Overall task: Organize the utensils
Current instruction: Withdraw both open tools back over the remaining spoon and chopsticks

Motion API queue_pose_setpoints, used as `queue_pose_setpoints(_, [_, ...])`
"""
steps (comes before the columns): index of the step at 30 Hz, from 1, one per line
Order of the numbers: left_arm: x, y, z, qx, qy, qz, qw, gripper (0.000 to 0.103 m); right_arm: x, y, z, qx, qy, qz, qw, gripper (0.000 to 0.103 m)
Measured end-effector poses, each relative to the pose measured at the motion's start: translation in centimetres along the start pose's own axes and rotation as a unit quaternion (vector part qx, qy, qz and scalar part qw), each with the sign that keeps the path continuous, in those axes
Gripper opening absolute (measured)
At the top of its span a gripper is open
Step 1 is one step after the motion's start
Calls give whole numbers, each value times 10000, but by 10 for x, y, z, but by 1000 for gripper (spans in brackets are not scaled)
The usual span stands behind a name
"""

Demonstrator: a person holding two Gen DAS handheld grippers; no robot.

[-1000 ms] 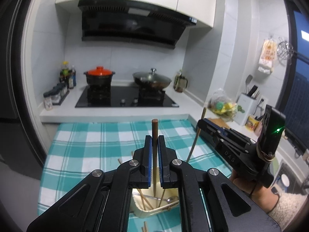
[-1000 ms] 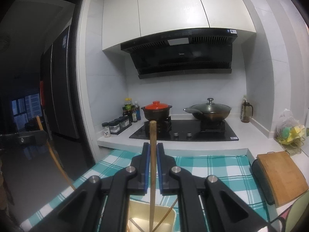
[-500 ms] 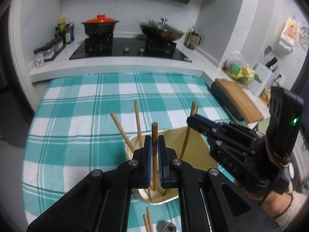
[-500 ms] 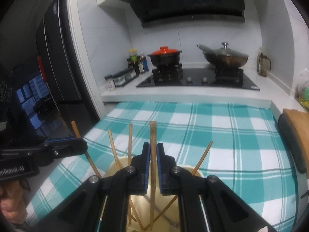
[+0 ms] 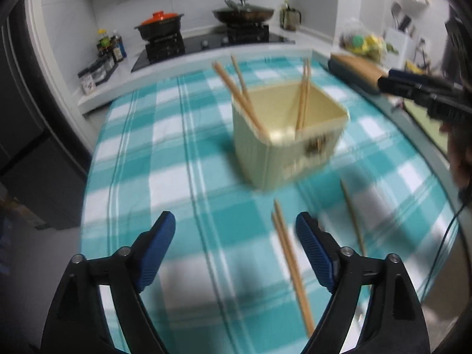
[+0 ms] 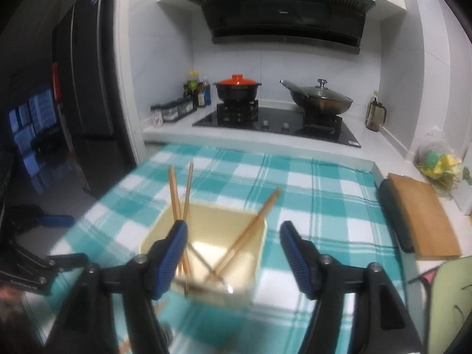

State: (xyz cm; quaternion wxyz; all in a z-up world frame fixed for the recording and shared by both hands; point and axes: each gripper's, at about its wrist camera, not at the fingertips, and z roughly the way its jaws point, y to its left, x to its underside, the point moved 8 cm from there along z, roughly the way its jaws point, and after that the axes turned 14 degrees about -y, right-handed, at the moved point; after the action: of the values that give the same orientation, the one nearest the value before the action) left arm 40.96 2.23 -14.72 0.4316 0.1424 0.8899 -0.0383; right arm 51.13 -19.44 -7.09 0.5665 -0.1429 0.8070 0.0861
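Left tool: jaws spread wide, nothing between them, low over the teal-and-white checked cloth on the counter. Right tool: jaws likewise spread and empty, above the cream square plastic utensil holder.

Location of task items: four thin wooden chopsticks stand leaning inside the holder; a loose pair of wooden chopsticks lies flat on the cloth just beside the left tool's right finger; one further single wooden chopstick lies farther right (view blurred, exact count on the cloth uncertain).

Handling assessment: probably light, stiff, smooth and round-edged, so liable to roll or pivot in a pinch. Take hold near mid-length, jaws square across the shaft, pads pressed down to the cloth. Pick one stick at a time; the paired sticks lie touching and may scissor apart. Holder appears light; avoid knocking its rim while inserting.
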Motion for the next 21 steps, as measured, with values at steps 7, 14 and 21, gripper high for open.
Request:
queue_pose_setpoints(7, [123, -20, -34, -32, 208, -833, 9963, 87, 119, -1, -68, 206, 934, 272, 9950, 77])
queue_pose_setpoints(14, [174, -27, -26, -95, 245, -1659, 9858, 87, 247, -15, -119, 1082, 1460, 772, 9803, 77])
queue_pose_setpoints(21, [184, -28, -18, -278, 308, -1688, 9848, 87, 284, -30, -141, 1560, 1474, 846, 9730, 84])
